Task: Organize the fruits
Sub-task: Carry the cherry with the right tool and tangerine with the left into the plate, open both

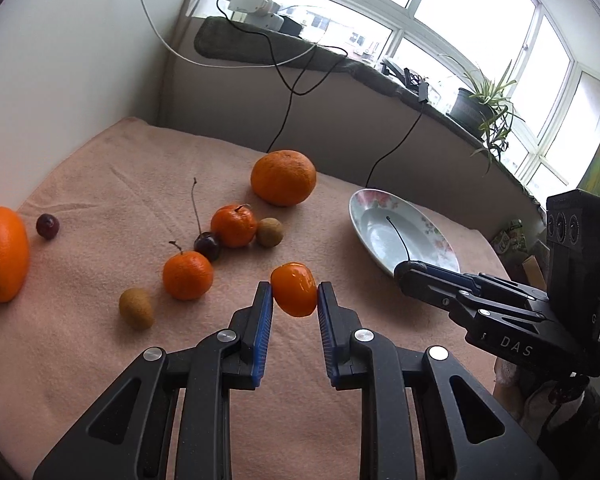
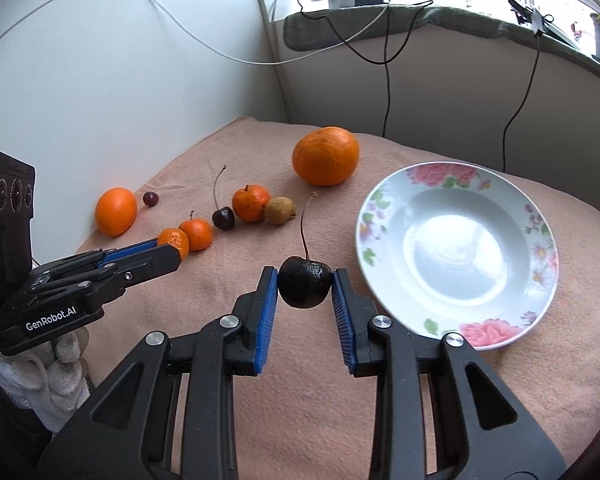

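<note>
Two fruits are held at once. From the left wrist view, your left gripper (image 1: 294, 294) pinches a small orange citrus (image 1: 294, 289) across its middle above the cloth (image 1: 100, 184); it's light, soft-skinned, so squeeze gently. From the right wrist view, your right gripper (image 2: 305, 286) pinches a dark cherry (image 2: 304, 287), slippery and bruisable, just beside the floral plate (image 2: 540, 240)

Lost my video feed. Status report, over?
Left gripper shut on small orange. Right gripper shut on dark cherry, beside the floral plate. Plate empty, path clear.
</note>
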The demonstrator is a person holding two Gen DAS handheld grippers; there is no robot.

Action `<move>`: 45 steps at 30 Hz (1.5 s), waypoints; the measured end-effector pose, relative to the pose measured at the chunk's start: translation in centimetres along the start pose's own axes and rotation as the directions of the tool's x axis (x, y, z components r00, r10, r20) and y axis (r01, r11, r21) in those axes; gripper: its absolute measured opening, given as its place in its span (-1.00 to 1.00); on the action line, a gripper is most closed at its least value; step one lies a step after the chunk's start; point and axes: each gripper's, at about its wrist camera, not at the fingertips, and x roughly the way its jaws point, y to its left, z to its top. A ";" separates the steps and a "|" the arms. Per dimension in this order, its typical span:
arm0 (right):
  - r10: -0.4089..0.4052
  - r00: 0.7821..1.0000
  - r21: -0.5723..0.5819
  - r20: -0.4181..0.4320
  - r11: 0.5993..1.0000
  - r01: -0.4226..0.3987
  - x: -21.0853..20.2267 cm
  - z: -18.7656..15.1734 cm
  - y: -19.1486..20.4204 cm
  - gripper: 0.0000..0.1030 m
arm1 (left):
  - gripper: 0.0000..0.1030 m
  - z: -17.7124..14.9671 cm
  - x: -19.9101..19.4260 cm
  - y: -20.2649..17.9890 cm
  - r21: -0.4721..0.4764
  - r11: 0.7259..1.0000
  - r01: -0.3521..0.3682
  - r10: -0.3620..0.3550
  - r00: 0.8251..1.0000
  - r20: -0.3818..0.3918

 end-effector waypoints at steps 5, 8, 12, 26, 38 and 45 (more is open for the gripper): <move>-0.044 0.999 0.047 0.012 0.998 0.044 -1.1 -0.3 -2.8 -0.43 | -0.59 0.8 1.3 -2.3 0.038 0.998 0.044 -0.044 0.999 -0.004; -0.068 0.998 0.068 0.016 0.995 0.066 -1.7 -0.5 -4.3 -0.43 | -0.59 1.1 2.3 -3.7 0.058 0.996 0.070 -0.069 0.998 -0.013; -0.096 0.995 0.087 0.017 0.992 0.094 -2.0 -0.7 -5.8 -0.43 | -0.59 1.4 3.6 -5.4 0.091 0.992 0.090 -0.088 0.996 -0.029; -0.155 0.988 0.123 -0.005 0.980 0.154 -2.0 -1.4 -9.0 -0.43 | -0.59 1.8 7.7 -9.3 0.165 0.980 0.114 -0.100 0.991 -0.091; -0.168 0.986 0.094 -0.019 0.981 0.169 -1.4 -1.4 -8.8 -0.43 | -0.58 2.3 9.4 -9.9 0.193 0.978 0.075 -0.055 0.992 -0.110; -0.178 0.984 0.085 -0.021 0.980 0.179 -1.4 -1.4 -8.7 -0.43 | -0.32 2.2 9.5 -9.9 0.196 0.978 0.065 -0.042 0.992 -0.118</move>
